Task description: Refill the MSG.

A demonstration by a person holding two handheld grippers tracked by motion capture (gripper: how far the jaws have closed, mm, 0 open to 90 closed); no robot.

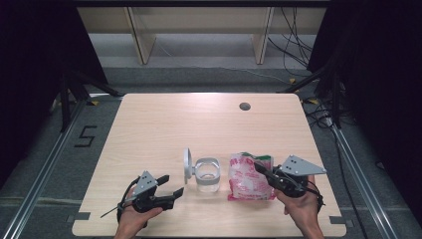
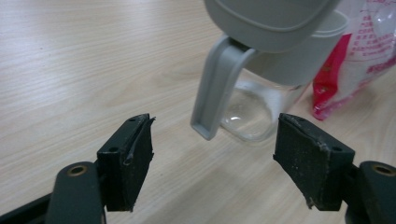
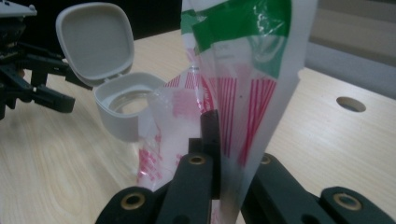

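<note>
Right claw (image 3: 219, 154) pinches red-striped, green-topped bag (image 3: 243, 70).

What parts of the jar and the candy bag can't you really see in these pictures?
- Bag printing: too small in the high view, blurred and creased in the right gripper view.
- What fills the bag: unclear; the wrapper hides it.
- Jar contents: glare on the clear glass in the high view; its grey rim blocks the inside in the right gripper view.
- Jar lid: cut off by the top edge in the left gripper view.
- Right gripper far pad: hidden behind the bag.
</note>
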